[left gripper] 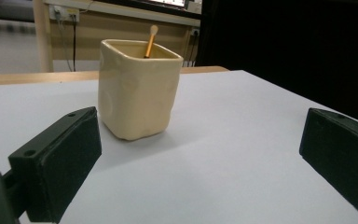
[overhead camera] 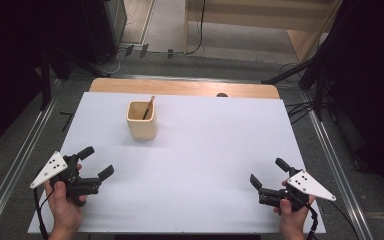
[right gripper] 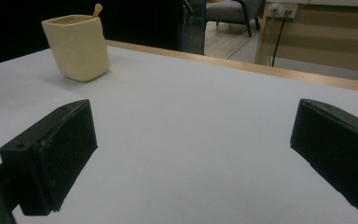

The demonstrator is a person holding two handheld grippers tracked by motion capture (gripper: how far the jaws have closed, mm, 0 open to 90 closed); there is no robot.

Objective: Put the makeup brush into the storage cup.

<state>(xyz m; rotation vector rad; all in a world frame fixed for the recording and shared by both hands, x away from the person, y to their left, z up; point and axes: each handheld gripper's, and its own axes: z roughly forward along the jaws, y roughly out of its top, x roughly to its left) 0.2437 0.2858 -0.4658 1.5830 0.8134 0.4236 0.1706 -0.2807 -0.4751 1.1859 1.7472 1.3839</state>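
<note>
- A cream ceramic cup point(overhead camera: 141, 120) stands upright on the white worktop point(overhead camera: 205, 165), toward its far left, with a slim wooden stick point(overhead camera: 148, 107) leaning inside it, its pale rounded tip poking above the rim.
- The left hand-held gripper point(overhead camera: 96, 161) rests at the near left edge of the worktop, its jaws spread wide and holding nothing; the cup sits ahead of it, near but not touching.
- The right hand-held gripper point(overhead camera: 269, 172) rests at the near right edge, jaws likewise parted and empty, well apart from the cup.
- Seen from the left gripper view, the cup point(left gripper: 138, 88) is squarish with softly rounded corners and a slightly dimpled, glossy wall; the stick point(left gripper: 150, 42) is orange-brown and props against the far inner side.
- From the right gripper view, the cup point(right gripper: 78, 45) appears far off to the upper left, with bare white surface between it and the jaws.
- Judged from how things lie, the work appears to be either at its very start or already wound up: the stick is in the cup, neither gripper touches anything, and both are parked at the near edge.
- If the cup or stick is to be handled, the whole reach and grasp is still left, and the left gripper looks better placed for it.
</note>
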